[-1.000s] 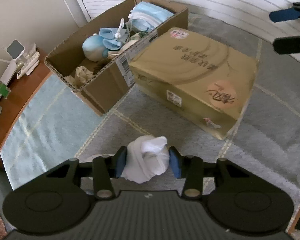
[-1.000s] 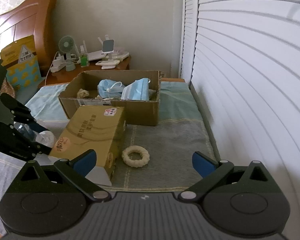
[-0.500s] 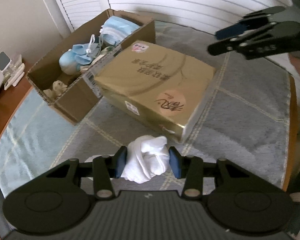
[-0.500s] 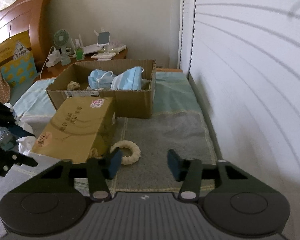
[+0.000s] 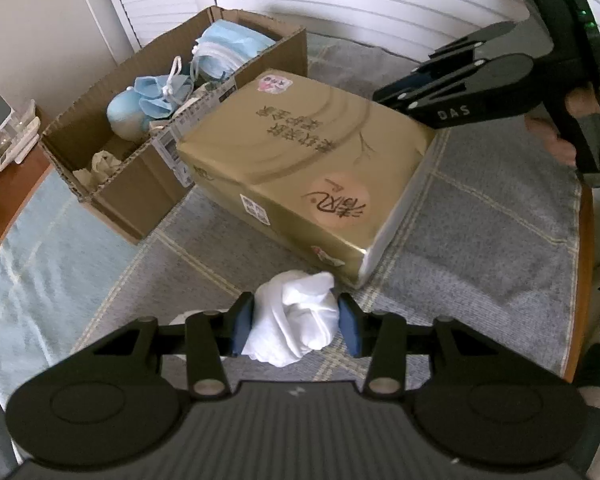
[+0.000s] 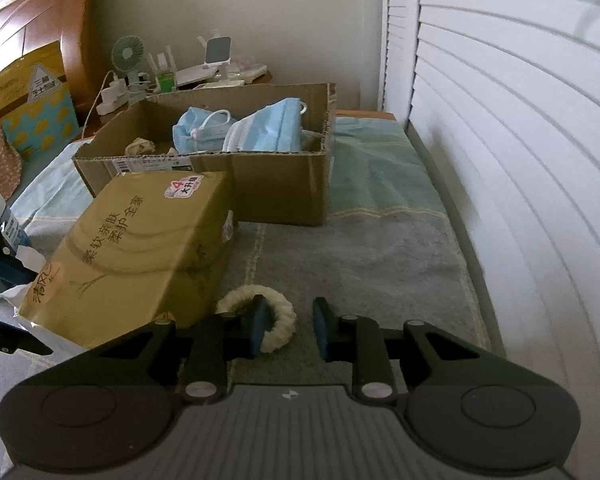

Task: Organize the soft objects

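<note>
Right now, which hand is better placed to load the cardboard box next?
Left. The left gripper clamps the white cloth; the right gripper has just been closing its jaws, only an edge of the fuzzy ring between them, ungripped.

A bed (image 6: 400, 248) spread with a grey and pale-blue blanket carries three things — an open cardboard box (image 6: 276, 184), a gold-wrapped package (image 6: 140, 248) touching its front, and a cream fuzzy ring (image 6: 278, 320) just beside the package.
</note>
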Demonstrator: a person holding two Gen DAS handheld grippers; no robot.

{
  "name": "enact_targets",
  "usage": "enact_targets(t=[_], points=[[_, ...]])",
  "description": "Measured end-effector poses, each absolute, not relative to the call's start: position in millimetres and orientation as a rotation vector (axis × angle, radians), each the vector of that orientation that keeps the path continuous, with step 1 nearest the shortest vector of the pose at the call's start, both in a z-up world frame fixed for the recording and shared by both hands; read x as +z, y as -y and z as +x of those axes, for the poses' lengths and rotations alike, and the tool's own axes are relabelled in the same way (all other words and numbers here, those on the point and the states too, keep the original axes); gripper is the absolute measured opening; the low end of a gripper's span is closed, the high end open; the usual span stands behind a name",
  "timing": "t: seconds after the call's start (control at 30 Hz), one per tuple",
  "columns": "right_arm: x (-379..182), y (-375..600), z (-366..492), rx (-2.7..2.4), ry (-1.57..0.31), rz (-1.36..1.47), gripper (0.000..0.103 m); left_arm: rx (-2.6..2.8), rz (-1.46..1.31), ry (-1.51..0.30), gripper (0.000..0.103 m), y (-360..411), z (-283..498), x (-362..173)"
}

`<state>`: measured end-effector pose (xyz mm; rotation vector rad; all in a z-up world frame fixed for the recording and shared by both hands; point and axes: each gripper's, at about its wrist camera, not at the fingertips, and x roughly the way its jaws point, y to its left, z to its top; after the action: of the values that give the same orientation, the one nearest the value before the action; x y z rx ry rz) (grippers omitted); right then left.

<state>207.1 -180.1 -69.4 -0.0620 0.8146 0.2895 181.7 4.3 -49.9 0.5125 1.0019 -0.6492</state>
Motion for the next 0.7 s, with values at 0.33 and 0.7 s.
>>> enact_targets(t=[0.33, 0.7], points=[[-63.5, 181.5, 198.2, 0.286, -0.796, -0.069, 0.013, -0.649, 0.505, -1.003, 0.044, -3.5, 183.2, -50.7], [-49.6, 202.1, 176.0, 0.213, -0.81, -0.043, 0.018, -0.649, 0.497, -0.994, 0.045, -4.0, 182.1, -49.3]])
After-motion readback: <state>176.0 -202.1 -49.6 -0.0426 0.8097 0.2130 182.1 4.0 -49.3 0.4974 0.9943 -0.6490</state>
